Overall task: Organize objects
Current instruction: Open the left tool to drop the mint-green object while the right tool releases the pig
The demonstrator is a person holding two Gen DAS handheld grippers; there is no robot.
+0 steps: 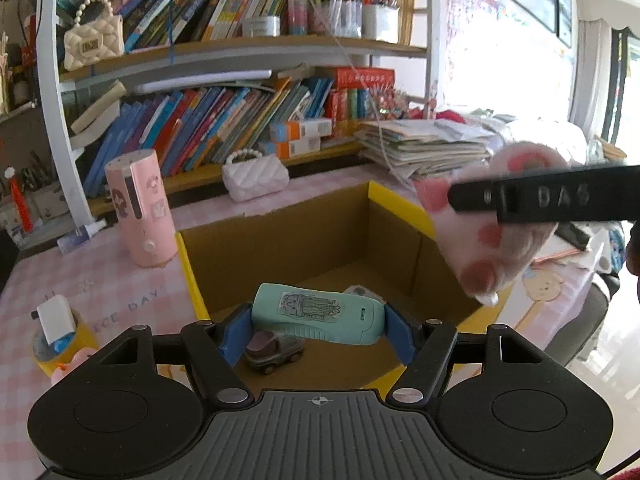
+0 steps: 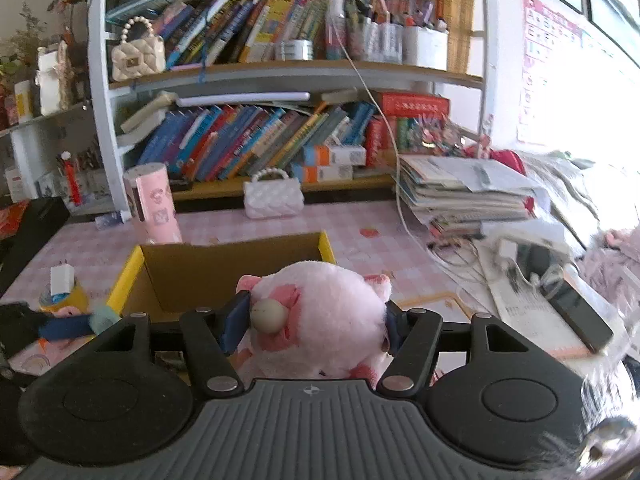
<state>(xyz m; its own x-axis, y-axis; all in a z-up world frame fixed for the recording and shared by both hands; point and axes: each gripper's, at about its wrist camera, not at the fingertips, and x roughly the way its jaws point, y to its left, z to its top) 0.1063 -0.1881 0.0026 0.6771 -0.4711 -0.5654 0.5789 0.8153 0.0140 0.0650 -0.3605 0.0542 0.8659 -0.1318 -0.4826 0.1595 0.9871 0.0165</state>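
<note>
Cardboard box (image 1: 280, 248) with yellow rim on the pink-checked table (image 1: 100, 280), holding a toy car (image 1: 274, 350). Left tongs (image 1: 318, 328) clamped on a teal case (image 1: 316, 314) above the box interior. Right tongs (image 2: 310, 320) squeezing a pink plush pig (image 2: 320, 312), level with the box's near-right rim. Risks, as a judgement: both loads meeting over one opening; plush catching the rim and tumbling onto the table; case dropped onto the car, knocking it.
</note>
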